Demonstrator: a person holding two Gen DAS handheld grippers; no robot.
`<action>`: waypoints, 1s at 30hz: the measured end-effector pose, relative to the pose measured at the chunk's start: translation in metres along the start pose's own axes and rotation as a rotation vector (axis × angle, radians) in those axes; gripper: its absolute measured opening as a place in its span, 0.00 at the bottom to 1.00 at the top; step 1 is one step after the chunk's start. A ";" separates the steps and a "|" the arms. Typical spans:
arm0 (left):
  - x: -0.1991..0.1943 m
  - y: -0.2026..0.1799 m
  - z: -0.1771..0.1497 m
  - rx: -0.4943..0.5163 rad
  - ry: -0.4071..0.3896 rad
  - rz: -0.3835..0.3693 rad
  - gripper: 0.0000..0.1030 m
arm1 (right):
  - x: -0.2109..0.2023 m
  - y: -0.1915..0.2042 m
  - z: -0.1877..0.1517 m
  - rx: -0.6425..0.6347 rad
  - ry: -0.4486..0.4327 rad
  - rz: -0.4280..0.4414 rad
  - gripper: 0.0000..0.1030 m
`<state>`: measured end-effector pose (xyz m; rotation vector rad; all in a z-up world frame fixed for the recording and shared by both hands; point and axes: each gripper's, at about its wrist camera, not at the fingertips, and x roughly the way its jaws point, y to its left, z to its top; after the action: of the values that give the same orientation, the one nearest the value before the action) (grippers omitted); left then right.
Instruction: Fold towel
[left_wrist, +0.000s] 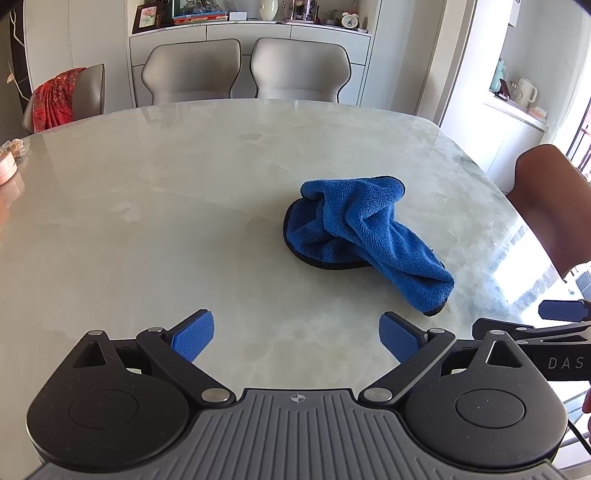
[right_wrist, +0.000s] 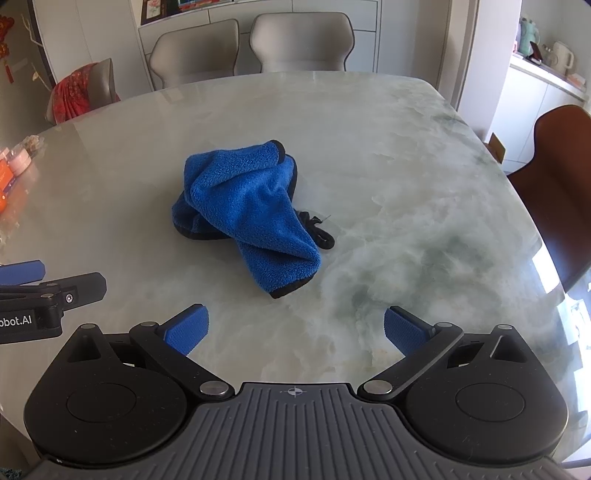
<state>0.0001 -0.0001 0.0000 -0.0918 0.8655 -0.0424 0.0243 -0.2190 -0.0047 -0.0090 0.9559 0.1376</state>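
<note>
Clearly nothing is folded yet. From my left wrist view, the towel lies crumpled on the bench, ahead and right of my released left hand-held gripper. From my right wrist view, it sits ahead and left of my released right hand-held gripper: blue plush, black-edged, bunched, loop showing. Spreading and folding all remain, I judge.

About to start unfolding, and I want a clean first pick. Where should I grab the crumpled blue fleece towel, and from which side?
Probably the near tip of the crumpled blue fleece towel, where its black-trimmed edge points toward you and lies low on the pale marble table. Come straight in from the near side with the open right gripper; the far bunch is heaped and layered.
</note>
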 end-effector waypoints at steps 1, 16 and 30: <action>0.000 0.000 0.000 0.000 0.001 0.001 0.95 | 0.000 0.001 0.000 0.001 0.000 -0.001 0.99; 0.000 -0.003 0.002 0.005 0.009 0.011 0.96 | -0.001 -0.002 0.001 0.001 0.002 0.014 0.99; 0.003 0.000 0.001 0.003 0.011 0.010 0.96 | 0.002 0.000 0.003 -0.010 0.011 0.007 0.99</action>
<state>0.0031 -0.0003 -0.0016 -0.0848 0.8772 -0.0346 0.0274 -0.2188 -0.0046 -0.0152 0.9664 0.1489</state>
